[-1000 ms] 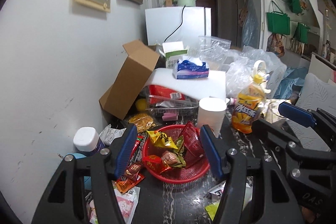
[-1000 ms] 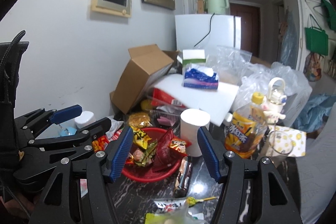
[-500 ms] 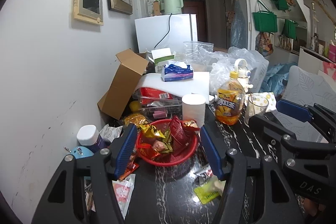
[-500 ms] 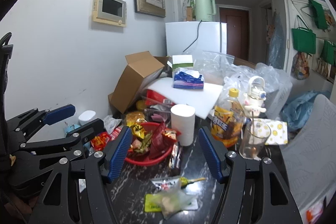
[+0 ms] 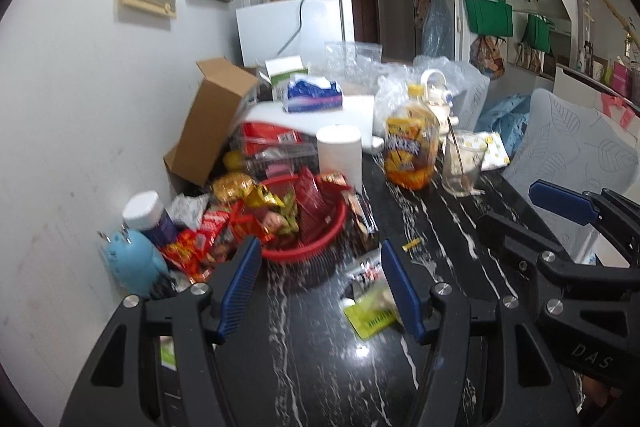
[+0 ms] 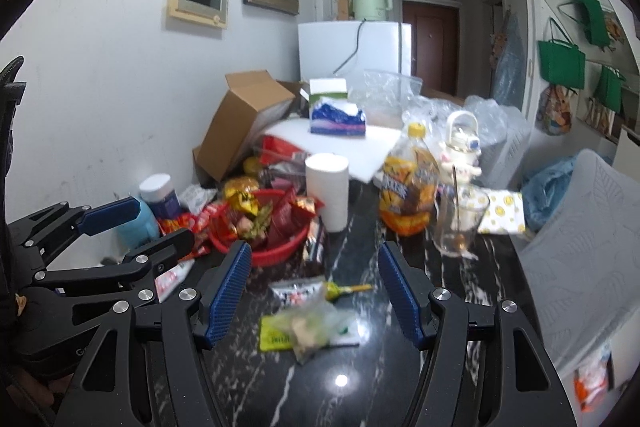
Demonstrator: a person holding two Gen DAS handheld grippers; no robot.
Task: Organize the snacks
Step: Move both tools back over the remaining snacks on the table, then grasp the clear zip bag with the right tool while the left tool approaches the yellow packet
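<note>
A red basket point(image 5: 320, 245) point(image 6: 276, 255) heaped with snack packets stands on the black marble table point(image 5: 320, 367) by the wall. Loose snacks lie in front of it: a yellow-green packet point(image 5: 370, 317), a clear bag point(image 6: 312, 323), a lollipop point(image 6: 346, 289), a dark bar point(image 5: 362, 223), and red packets point(image 5: 188, 251) at its left. My left gripper point(image 5: 320, 287) is open and empty, short of the basket. My right gripper point(image 6: 316, 291) is open and empty too, over the loose snacks. Each gripper also shows in the other's view, the right gripper point(image 5: 508, 205) and the left gripper point(image 6: 160, 223).
Behind the basket stand a paper roll point(image 5: 340, 155), an orange juice bottle point(image 5: 410, 151) and a glass point(image 5: 462, 163). A tipped cardboard box point(image 5: 208, 119), a white-capped jar point(image 5: 148, 215) and a blue object point(image 5: 132, 263) crowd the wall side. A pale chair point(image 5: 576, 147) borders the table's right.
Both grippers have drawn back from the basket, which now looks smaller and farther. More of the table front and the loose snacks has come into view. The jaws kept their width.
</note>
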